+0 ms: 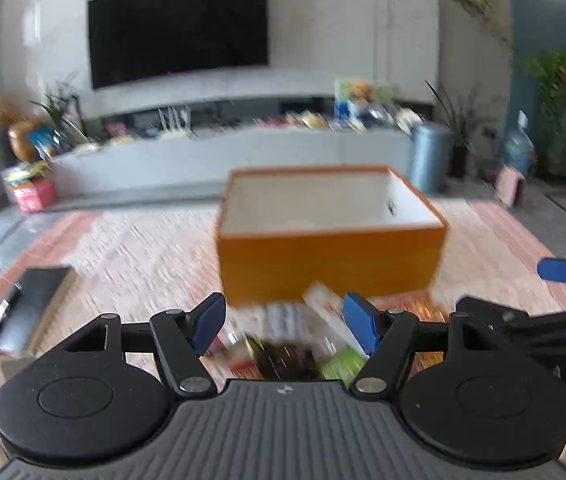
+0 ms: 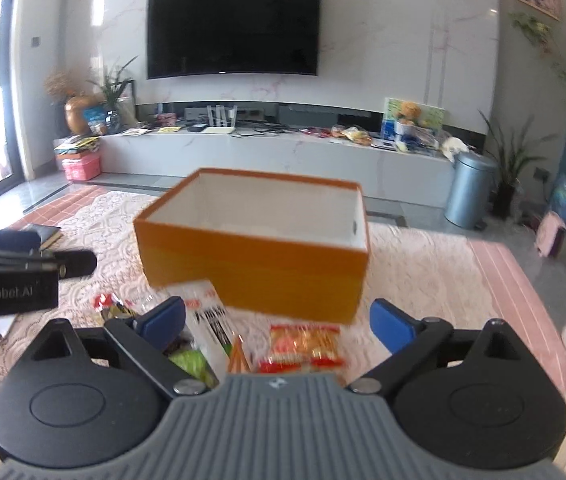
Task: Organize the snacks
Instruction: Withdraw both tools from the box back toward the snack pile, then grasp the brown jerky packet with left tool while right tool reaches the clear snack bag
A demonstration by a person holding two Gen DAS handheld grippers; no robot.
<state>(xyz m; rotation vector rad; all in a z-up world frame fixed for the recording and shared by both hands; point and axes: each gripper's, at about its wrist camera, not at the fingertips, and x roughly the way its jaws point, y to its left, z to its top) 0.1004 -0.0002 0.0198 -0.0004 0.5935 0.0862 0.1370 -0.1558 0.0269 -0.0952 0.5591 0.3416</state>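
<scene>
Gaping empty, two hand-held grippers, left [image 1: 288,322] and right [image 2: 279,326], face one orange box [image 2: 255,270].

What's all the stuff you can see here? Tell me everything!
orange box: one, orange outside, white inside, open, on the table cover behind the snacks
snack packets: several, red, white, green, in a pile in front of the box
table cover: one, pale pink lace, under everything
notebook: one, dark, far left of the cover
television: one, black, on the wall
bin: one, blue-grey, on the floor at right
plants: a few, green, at both sides of the room
left gripper: blue fingers, open, over the snacks
right gripper: blue fingers, open, over the snacks
</scene>
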